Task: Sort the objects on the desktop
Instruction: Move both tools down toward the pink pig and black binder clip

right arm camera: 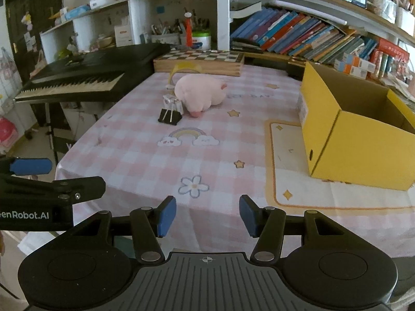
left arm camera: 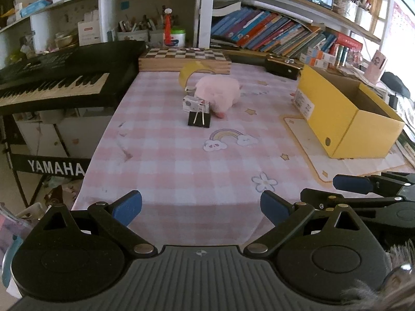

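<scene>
A pink plush toy (left arm camera: 216, 94) (right arm camera: 198, 93) lies at the far middle of the pink checked tablecloth (left arm camera: 181, 171). In front of it stand a black binder clip (left arm camera: 199, 120) (right arm camera: 170, 116) and a small clear box (left arm camera: 194, 103) (right arm camera: 172, 102). A yellow tape roll (left arm camera: 190, 73) (right arm camera: 181, 71) lies behind the plush. An open yellow cardboard box (left arm camera: 345, 119) (right arm camera: 347, 134) stands at the right. My left gripper (left arm camera: 201, 207) is open and empty near the front edge. My right gripper (right arm camera: 207, 216) is open and empty, beside the left one.
A black Yamaha keyboard (left arm camera: 59, 77) (right arm camera: 85, 72) stands off the table's left edge. A wooden chessboard box (left arm camera: 185, 61) (right arm camera: 199, 62) and a black case (left arm camera: 282, 67) line the back. Shelves of books (left arm camera: 275, 31) rise behind. A cream mat (right arm camera: 306, 181) lies under the yellow box.
</scene>
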A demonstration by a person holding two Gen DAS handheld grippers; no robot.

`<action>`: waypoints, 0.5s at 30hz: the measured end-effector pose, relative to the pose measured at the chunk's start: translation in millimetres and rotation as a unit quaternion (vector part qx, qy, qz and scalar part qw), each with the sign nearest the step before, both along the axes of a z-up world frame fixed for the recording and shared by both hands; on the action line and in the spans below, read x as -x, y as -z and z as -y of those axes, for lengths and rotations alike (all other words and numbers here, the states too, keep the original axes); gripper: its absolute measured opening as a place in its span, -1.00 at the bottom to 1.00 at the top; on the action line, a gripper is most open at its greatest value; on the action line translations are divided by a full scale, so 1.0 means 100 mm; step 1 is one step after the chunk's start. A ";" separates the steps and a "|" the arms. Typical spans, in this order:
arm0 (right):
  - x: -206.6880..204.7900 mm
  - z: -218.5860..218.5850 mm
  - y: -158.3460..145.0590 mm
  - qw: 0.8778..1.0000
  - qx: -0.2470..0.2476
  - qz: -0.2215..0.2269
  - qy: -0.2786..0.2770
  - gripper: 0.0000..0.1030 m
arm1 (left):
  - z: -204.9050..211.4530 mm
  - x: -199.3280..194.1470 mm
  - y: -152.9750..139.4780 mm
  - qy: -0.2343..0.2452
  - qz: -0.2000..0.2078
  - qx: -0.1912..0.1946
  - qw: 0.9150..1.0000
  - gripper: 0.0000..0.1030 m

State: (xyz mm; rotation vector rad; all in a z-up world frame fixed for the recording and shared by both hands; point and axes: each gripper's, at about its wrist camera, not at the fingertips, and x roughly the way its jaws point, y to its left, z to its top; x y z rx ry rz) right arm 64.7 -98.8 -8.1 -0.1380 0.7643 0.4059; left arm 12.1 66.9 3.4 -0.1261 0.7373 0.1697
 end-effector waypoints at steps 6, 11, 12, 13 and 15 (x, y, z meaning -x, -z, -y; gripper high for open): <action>-0.30 -0.05 0.02 1.000 0.000 -0.005 -0.018 0.06 | -0.08 -0.27 0.01 -0.025 -0.004 0.002 1.000 0.91; -0.58 -0.06 0.04 0.999 0.000 -0.014 -0.029 0.06 | -0.11 -0.53 0.06 -0.038 -0.015 0.007 0.999 0.91; -0.64 -0.06 0.05 0.999 0.000 -0.015 -0.030 0.06 | -0.12 -0.58 0.07 -0.041 -0.018 0.006 0.999 0.91; -0.70 -0.06 0.05 0.999 0.000 -0.017 -0.032 0.06 | -0.13 -0.63 0.08 -0.044 -0.020 0.006 0.999 0.91; -0.81 -0.06 0.07 0.999 0.000 -0.019 -0.034 0.06 | -0.15 -0.74 0.09 -0.050 -0.022 0.004 0.999 0.91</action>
